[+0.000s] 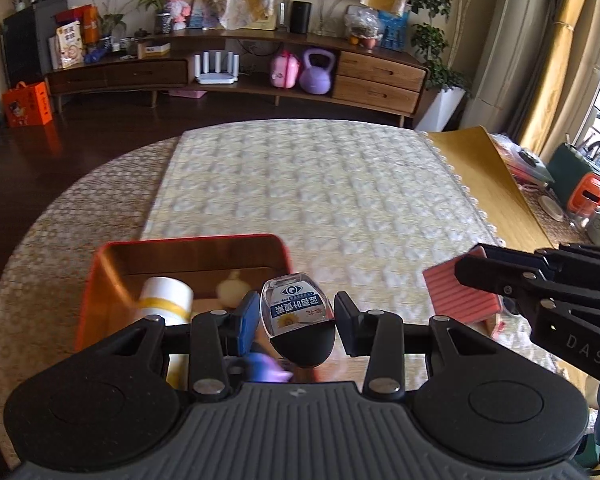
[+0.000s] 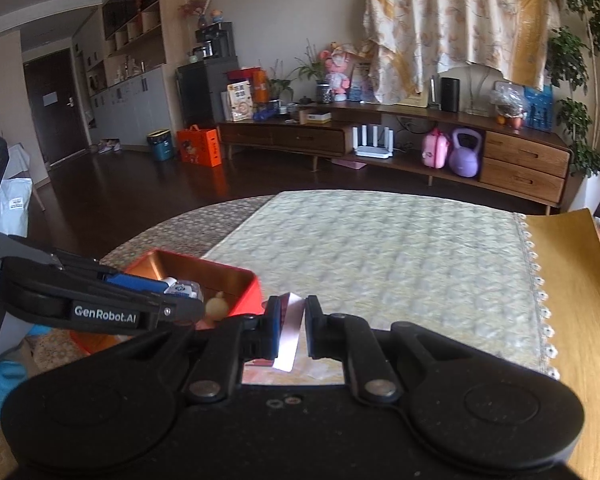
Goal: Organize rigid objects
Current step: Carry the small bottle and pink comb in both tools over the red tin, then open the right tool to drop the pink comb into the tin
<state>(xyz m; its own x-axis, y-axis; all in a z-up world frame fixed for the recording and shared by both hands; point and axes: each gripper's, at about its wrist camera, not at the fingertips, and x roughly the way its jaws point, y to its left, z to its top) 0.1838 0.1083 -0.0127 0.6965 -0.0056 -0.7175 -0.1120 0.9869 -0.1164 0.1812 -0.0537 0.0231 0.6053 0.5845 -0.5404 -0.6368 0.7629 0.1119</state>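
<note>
My left gripper (image 1: 298, 308) is shut on a small clear eye-drop bottle (image 1: 296, 306) with a black cap, held cap toward the camera above the near right corner of a red tin box (image 1: 100, 264). Inside the box lie a white bottle with a yellow band (image 1: 166, 300) and a small pale figure (image 1: 230, 288). At the right, my right gripper (image 1: 476, 276) is shut on a pink ribbed box (image 1: 456, 300). In the right wrist view the right gripper (image 2: 291, 316) pinches that pink box (image 2: 288, 344) edge-on, with the left gripper (image 2: 188, 300) and red tin box (image 2: 244, 296) to its left.
A cream quilted cloth (image 1: 320, 184) covers the round woven-topped table (image 1: 60, 232). A yellow wooden surface (image 1: 484, 176) adjoins on the right, with an orange appliance (image 1: 590, 196) and cups near the window. A blue-gloved hand (image 2: 0, 384) holds the left gripper. A purple item (image 1: 268, 370) lies under the left fingers.
</note>
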